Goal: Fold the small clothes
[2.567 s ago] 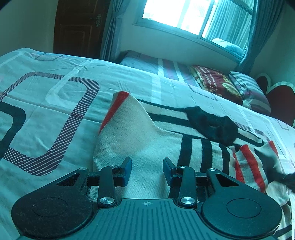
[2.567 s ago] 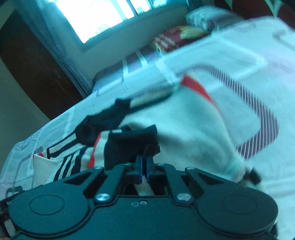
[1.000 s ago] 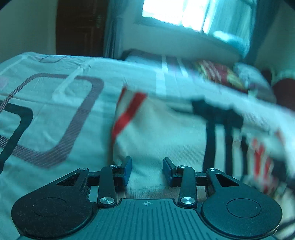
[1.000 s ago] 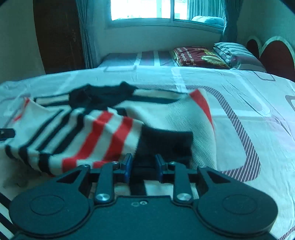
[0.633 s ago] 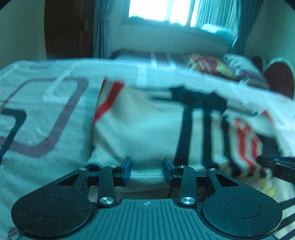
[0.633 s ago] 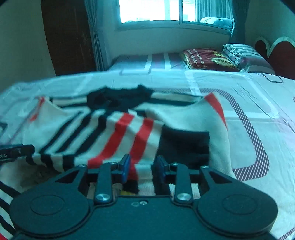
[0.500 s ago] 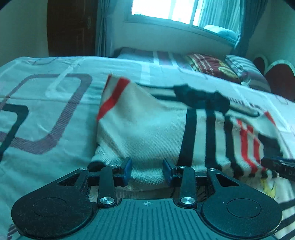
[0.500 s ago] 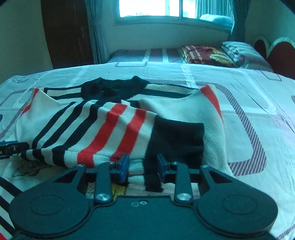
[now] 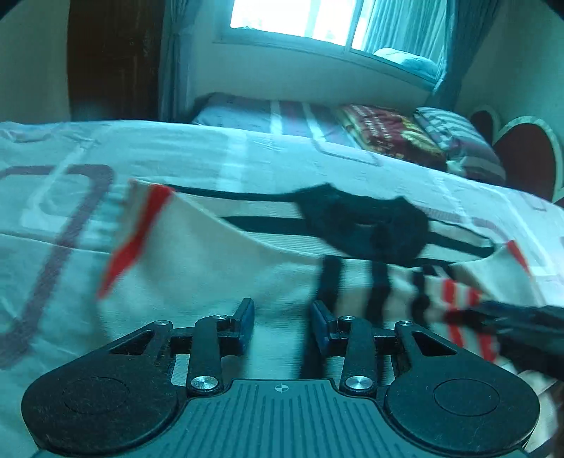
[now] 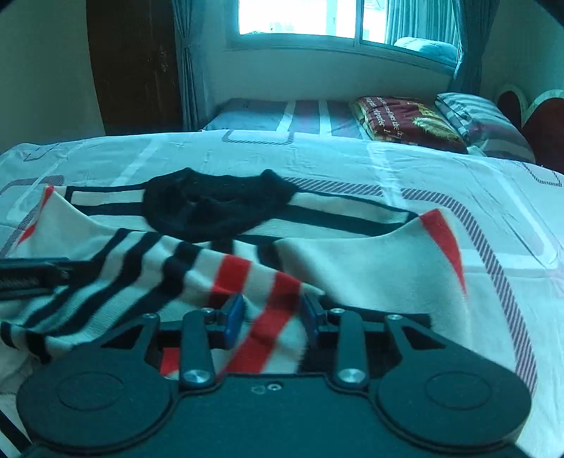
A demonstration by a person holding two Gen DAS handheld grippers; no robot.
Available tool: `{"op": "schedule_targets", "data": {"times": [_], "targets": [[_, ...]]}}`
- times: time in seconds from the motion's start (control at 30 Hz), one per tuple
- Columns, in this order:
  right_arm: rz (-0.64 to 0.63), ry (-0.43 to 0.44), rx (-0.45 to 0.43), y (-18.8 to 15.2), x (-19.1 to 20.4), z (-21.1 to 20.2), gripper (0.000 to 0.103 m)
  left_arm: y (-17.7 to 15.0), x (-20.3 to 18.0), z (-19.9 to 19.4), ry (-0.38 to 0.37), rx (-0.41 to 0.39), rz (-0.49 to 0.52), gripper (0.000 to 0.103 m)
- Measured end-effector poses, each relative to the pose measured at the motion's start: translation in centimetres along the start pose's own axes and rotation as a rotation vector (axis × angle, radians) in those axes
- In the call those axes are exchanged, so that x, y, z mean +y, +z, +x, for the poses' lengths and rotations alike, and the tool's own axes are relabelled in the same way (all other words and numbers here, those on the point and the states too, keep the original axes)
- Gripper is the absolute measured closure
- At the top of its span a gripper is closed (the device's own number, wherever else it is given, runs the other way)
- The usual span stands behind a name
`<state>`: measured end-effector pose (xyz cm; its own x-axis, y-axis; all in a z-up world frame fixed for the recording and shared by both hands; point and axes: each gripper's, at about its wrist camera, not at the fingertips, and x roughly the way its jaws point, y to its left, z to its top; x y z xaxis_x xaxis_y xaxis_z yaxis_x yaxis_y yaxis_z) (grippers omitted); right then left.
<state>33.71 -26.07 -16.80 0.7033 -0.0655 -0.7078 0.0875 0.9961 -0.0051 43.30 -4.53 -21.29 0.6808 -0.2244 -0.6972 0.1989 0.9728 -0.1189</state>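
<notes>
Folding this striped sweater (image 10: 352, 267) on the bed (image 10: 458, 169), I'd grab its near hem evenly, since my left gripper (image 9: 282, 326) and right gripper (image 10: 271, 315) both sit partly open over it, holding nothing.

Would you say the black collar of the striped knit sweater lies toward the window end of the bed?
Yes, the black collar of the striped knit sweater lies at its far edge, toward the window.
</notes>
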Motion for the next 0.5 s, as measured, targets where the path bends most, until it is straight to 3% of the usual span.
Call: {"op": "schedule_targets", "data": {"times": [0.07, 0.13, 0.23, 0.3, 0.4, 0.5], "targets": [[0.037, -0.048, -0.007, -0.2, -1.5, -0.5, 0.079, -0.2, 2.1, -0.5, 0.06, -0.008, -0.02, 0.065], [0.071, -0.046, -0.007, -0.9, -2.7, -0.9, 0.079, -0.9, 3.8, -1.3, 0.075, -0.013, -0.04, 0.065], [0.029, -0.093, 0.002, -0.9, -1.7, -1.7, 0.074, -1.6, 3.6, -2.8, 0.107, -0.01, 0.021, 0.065], [0.056, -0.042, -0.032, -0.9, -0.8, -3.4, 0.068, -1.9, 3.0, -4.5, 0.074, -0.019, -0.014, 0.065], [0.017, 0.024, -0.035, -1.7, 1.9, -5.0, 0.069, -2.6, 0.6, -6.4, 0.004, -0.043, 0.012, 0.065], [-0.014, 0.037, -0.006, -2.8, 3.5, -5.0, 0.07, -3.7, -1.2, -6.1, -0.026, -0.01, 0.046, 0.065]]}}
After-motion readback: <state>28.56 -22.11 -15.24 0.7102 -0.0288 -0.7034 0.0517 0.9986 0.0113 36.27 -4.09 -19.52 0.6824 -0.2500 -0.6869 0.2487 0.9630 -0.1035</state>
